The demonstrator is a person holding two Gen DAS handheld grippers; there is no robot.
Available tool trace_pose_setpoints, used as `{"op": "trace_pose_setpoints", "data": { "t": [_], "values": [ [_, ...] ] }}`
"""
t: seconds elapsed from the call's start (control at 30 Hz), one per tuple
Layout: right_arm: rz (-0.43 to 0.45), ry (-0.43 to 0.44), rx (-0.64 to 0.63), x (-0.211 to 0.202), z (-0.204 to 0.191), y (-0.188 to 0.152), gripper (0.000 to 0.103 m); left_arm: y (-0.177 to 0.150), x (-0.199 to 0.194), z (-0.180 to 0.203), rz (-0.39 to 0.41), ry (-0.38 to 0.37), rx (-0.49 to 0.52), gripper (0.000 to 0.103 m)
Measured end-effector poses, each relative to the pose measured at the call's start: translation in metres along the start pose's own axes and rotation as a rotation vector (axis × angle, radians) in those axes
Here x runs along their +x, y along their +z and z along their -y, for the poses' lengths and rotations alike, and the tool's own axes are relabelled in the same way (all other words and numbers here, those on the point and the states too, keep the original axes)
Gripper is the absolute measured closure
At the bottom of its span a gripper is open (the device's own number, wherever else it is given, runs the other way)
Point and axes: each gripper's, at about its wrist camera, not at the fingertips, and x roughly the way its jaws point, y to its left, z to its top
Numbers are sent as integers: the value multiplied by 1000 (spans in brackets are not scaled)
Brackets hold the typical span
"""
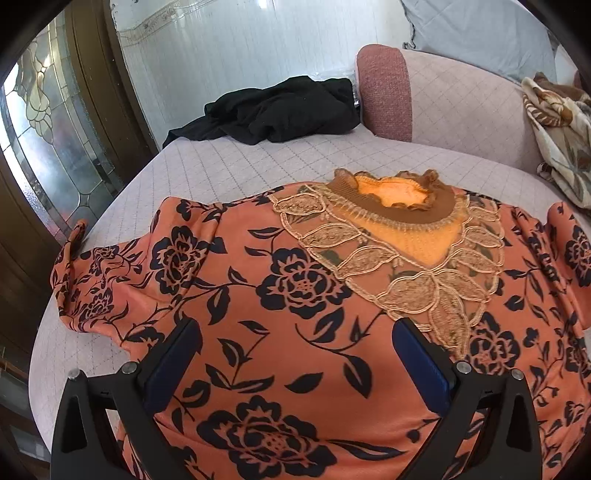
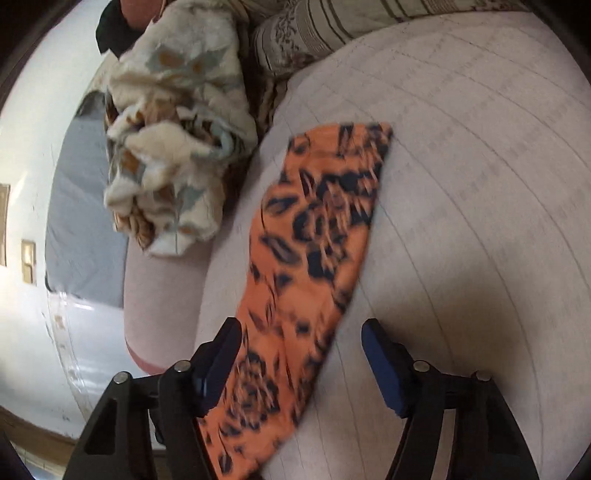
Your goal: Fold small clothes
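Surface: pale pink quilted bed (image 1: 229, 162), rounded at its near-left corner, with a padded headboard (image 1: 384, 92) at the far edge.
Backdrop: stained-glass door panel (image 1: 48, 122) off the bed's left edge, white wall behind.
Blouse: orange blouse with black flowers (image 1: 280, 317), spread flat and face up across the near half of the bed, neck toward the headboard.
Collar: brown frilled neckline (image 1: 399, 192) with a lace leaf yoke (image 1: 436, 291) fanned below it.
Left sleeve: reaching out to the bed's left edge, cuff (image 1: 75, 232) curling right at the rim.
Right sleeve: seen blurred from the right wrist camera, sleeve (image 2: 314, 240) lying flat toward the bed's right side, its end pointing away from the camera.
Left gripper: left gripper (image 1: 295, 343) poised over the blouse's chest, blue pads spread wide, nothing pinched.
Right gripper: right gripper (image 2: 301, 343) straddling the near part of the sleeve, jaws apart, left pad at the fabric's edge; whether it touches, cannot tell.
Black garment: black garment (image 1: 280, 110) crumpled at the far-left corner.
Blanket: cream floral fleece blanket (image 2: 173, 133) bunched at the far-right corner against the headboard.
Pillow: striped patterned pillow (image 2: 314, 33) beside the blanket.
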Motion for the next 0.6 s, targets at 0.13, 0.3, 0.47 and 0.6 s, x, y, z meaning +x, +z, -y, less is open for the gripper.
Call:
{"op": "trace_pose_setpoints", "data": {
  "t": [0.13,0.3,0.47,0.6],
  "values": [
    [65,5,-23,20,-5,25,46,3,11,2,-9,14,1,0],
    [78,-11,-42,28,-3,31,92,7,13,3,-4,27,9,0],
    [190,102,-198,-19,-69,17,95,16,2,-21,21,42,-52,0],
    [240,271,-397,-70,-150,-32,95,22,-5,-65,24,102,-151,0]
  ]
}}
